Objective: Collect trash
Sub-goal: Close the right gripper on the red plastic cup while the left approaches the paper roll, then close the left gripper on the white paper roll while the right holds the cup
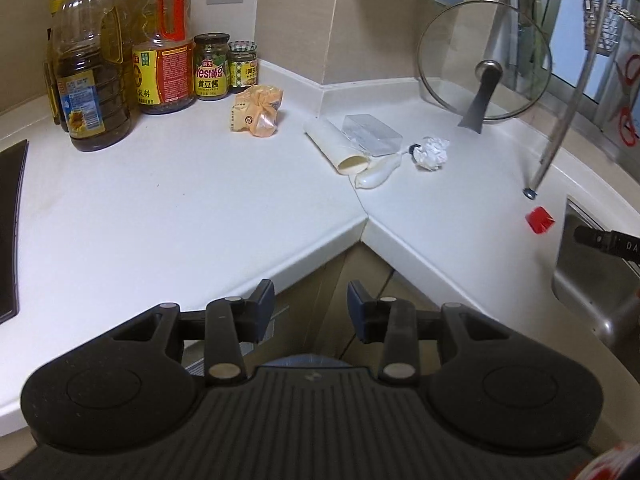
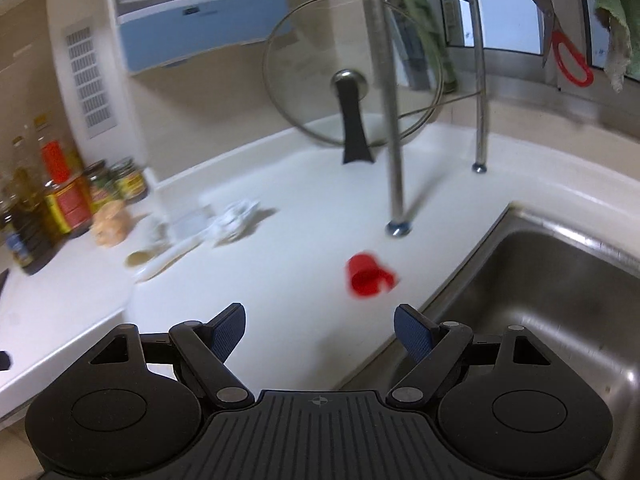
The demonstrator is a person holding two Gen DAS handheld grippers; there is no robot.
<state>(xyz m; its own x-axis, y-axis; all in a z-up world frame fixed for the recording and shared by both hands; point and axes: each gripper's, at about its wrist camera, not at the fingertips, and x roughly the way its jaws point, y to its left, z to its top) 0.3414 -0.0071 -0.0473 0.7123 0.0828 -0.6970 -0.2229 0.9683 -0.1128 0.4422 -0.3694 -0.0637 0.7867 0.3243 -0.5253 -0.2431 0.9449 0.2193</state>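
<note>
A home kitchen: a white corner countertop (image 1: pixel 180 184), cooking oil bottles (image 1: pixel 92 80) and sauce jars (image 1: pixel 211 66) at the far left, a glass pot lid (image 1: pixel 484 60) leaning on the wall, a steel sink (image 2: pixel 552 292) at right, red scissors (image 2: pixel 560 36) hanging above.

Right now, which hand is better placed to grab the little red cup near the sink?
Right, probably. The right tongs stand open with the red cup lying just ahead of them beside the sink. The left tongs face the counter corner, with the cup far off to their side.
</note>
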